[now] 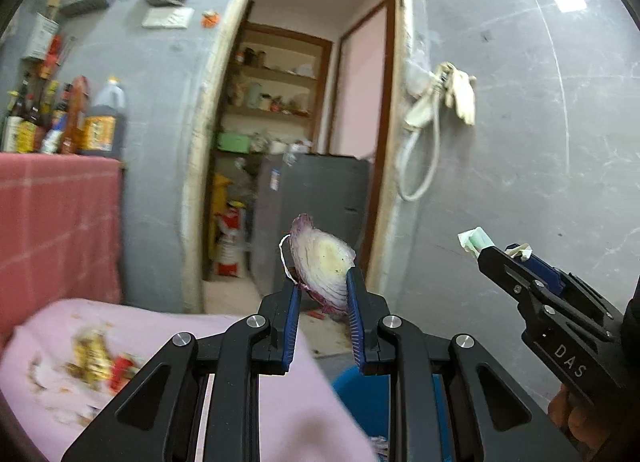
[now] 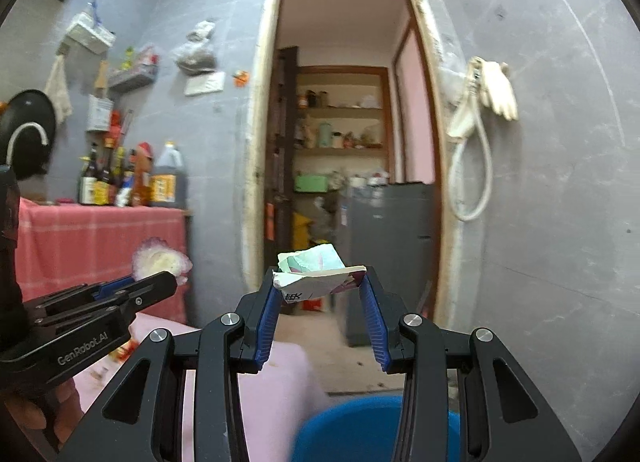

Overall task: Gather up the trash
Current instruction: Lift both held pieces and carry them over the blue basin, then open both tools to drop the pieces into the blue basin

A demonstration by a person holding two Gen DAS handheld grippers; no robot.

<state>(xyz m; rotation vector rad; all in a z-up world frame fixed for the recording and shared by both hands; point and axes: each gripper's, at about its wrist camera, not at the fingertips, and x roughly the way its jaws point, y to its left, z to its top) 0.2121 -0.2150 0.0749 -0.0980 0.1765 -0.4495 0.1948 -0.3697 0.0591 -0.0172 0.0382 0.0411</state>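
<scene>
My left gripper [image 1: 322, 282] is shut on a piece of purple onion [image 1: 322, 258], held up in the air in front of the doorway. It also shows in the right wrist view [image 2: 160, 260] at the left. My right gripper [image 2: 320, 282] is shut on a crumpled paper wrapper [image 2: 316, 272], white, green and purple, held at the same height. The wrapper also shows in the left wrist view [image 1: 476, 240] at the right. A blue bin [image 2: 372, 426] sits below the grippers; its rim shows in the left wrist view [image 1: 362, 398] too.
A pink-clothed table [image 1: 168, 342] with scattered trash scraps [image 1: 96, 358] lies at lower left. A red-clothed counter [image 2: 100, 246] holds several bottles [image 2: 132, 178]. A doorway [image 2: 348, 166] with shelves and a grey fridge [image 2: 392, 246] is straight ahead. A hose and glove [image 2: 488, 102] hang at right.
</scene>
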